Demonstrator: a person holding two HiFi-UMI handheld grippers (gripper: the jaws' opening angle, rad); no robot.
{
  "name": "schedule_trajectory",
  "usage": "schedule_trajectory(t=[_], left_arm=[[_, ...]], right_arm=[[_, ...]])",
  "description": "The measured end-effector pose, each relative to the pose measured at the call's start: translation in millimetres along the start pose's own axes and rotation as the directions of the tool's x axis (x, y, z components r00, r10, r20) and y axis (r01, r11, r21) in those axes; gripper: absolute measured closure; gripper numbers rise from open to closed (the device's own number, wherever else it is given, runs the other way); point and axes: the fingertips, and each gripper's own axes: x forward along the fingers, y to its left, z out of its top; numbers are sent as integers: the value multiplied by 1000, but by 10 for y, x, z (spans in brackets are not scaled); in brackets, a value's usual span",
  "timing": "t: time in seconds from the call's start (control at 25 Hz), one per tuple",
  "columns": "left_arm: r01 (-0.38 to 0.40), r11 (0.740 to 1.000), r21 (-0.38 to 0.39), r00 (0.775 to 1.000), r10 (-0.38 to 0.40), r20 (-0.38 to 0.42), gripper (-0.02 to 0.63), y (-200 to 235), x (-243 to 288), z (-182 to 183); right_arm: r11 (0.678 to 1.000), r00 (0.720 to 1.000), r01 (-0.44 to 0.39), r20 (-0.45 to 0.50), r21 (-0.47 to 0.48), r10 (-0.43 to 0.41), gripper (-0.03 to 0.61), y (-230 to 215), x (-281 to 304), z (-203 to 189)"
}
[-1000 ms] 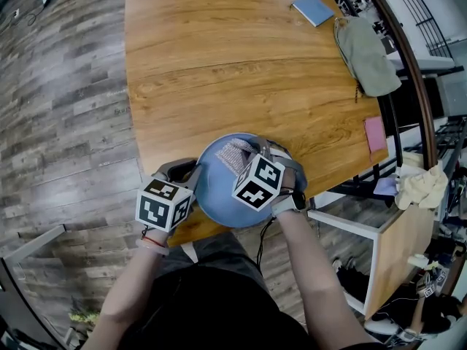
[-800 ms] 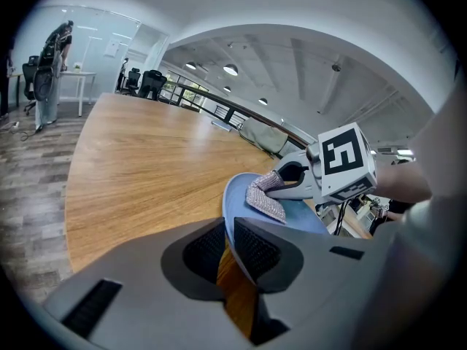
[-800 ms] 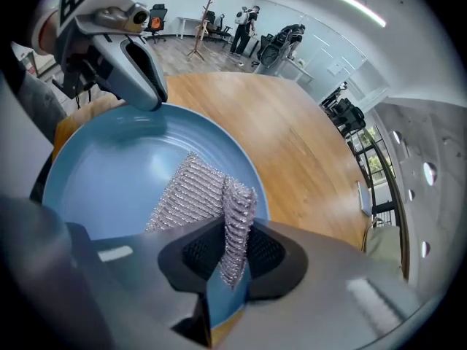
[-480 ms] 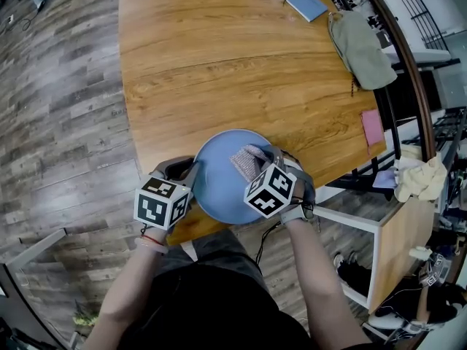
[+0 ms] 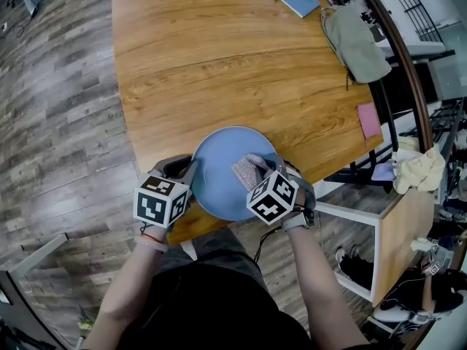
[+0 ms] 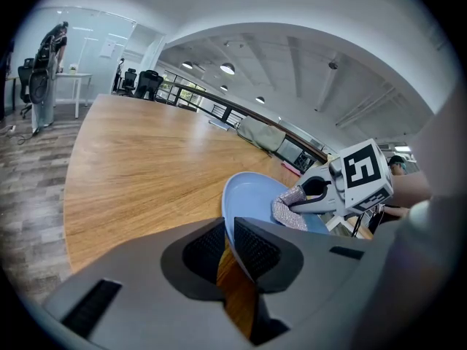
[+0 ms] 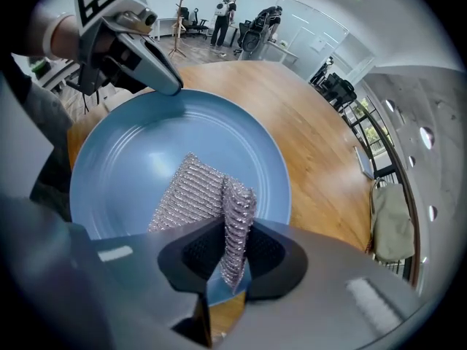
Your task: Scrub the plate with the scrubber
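plate [image 5: 219, 159], blue, sits at the near edge of the wooden table [image 5: 219, 57], its left rim pinched between the jaws of the left gripper [image 6: 228, 233]. the right gripper [image 7: 225, 252] has its jaws clenched on a fold of the silvery mesh scrubber [image 7: 191, 192], whose free part lies on the plate's inner face, toward its right side. scrubbing looks under way; no dirt or foam shows, so how much is left i cannot judge. no brand or readable writing anywhere; the marker cubes [image 5: 162, 203] bear only black-and-white squares.
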Motion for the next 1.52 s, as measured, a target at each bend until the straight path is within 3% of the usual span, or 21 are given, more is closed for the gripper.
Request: schedule_trajectory(t=[0.6,1.08,1.28,1.52], left_arm=[[6,1000,26,1000,-6,-8,578,-8,11,0],[7,999,33,1000,-7,-7,577,-3,8,-9],[4,999,35,1000,-4,-6,578,-8,17,-2],[0,999,33,1000,0,-7,578,-25,20,6]], right_arm=[[977,996,-85,-2,193,87,515,455,-183,-143],[970,990,-137,8,202,138,515,793,-242,11],[954,976,-215,27,208,214,515,917,-251,139],[952,963,-271,46,143,267,515,1015,-246,347]])
